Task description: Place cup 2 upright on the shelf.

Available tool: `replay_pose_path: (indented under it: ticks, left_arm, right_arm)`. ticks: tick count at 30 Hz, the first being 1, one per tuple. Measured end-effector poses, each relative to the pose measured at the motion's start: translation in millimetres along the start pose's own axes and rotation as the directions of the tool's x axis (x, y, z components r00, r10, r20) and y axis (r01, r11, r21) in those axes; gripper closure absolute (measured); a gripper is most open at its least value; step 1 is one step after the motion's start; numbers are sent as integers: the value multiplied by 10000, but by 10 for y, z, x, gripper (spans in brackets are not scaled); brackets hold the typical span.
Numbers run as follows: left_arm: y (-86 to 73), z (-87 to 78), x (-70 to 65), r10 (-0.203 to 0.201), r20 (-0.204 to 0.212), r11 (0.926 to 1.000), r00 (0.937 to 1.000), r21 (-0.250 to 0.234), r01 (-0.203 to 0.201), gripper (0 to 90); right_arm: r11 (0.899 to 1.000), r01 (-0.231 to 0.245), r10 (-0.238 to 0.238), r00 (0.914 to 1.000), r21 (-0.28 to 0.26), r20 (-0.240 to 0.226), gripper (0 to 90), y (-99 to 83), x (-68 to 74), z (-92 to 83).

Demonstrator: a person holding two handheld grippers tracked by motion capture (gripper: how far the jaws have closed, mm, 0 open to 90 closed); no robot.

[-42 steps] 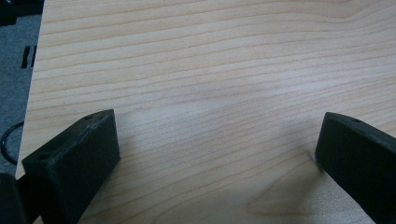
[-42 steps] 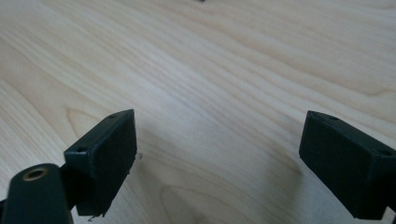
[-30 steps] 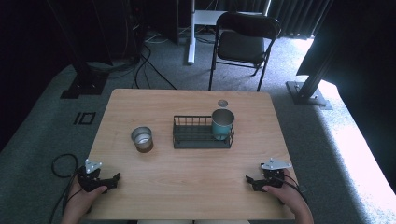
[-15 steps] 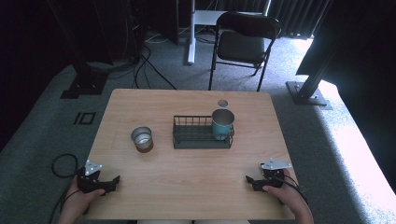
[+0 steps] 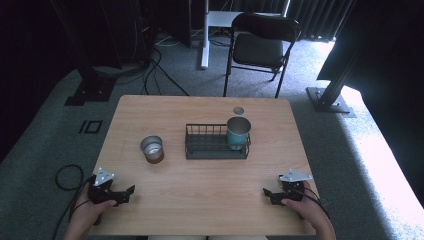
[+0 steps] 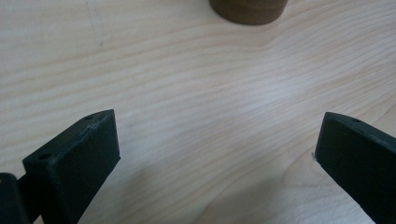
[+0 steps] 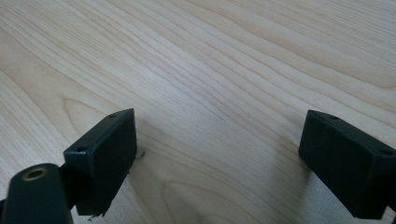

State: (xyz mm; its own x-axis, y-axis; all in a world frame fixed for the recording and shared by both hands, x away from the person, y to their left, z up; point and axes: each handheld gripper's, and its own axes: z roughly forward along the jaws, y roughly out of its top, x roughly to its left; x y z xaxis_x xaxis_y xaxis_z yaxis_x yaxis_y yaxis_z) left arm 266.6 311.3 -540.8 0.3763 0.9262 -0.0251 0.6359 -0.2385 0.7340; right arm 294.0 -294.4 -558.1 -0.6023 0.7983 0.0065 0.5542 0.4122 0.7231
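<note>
While apart, tools (image 5: 129, 192) low (gaping)

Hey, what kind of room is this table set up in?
Probably a lab or studio workspace, not a home. A bare wooden table stands on grey carpet, ringed by black metal stands and loose floor cables, with a black folding chair behind it.

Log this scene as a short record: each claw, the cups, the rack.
left claw: open, empty, near table's front left edge
right claw: open, empty, near front right edge
steel cup: upright on table, left of rack
teal cup: upright in rack's right end
wire rack: table centre
small round object: behind rack
</note>
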Motion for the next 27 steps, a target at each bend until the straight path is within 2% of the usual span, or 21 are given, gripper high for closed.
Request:
replay_pose_path:
  ticks: [8,16,27]
  left_arm:
    - [109,51,-57,99,225,9995,9997,-297,-93,6]
    - [267,106,-101,271,588,9963,9979,-832,-221,6]
    - [420,176,-157,459,671,9916,9967,-1241,-373,6]
  right_arm:
    - [10000,-1,1,10000,-2,0,110,0,0,0]
    - [10000,-7,7,10000,-6,-2,110,0,-1,0]
    - [10000,-9,9,10000,-6,-1,110,0,-1,0]
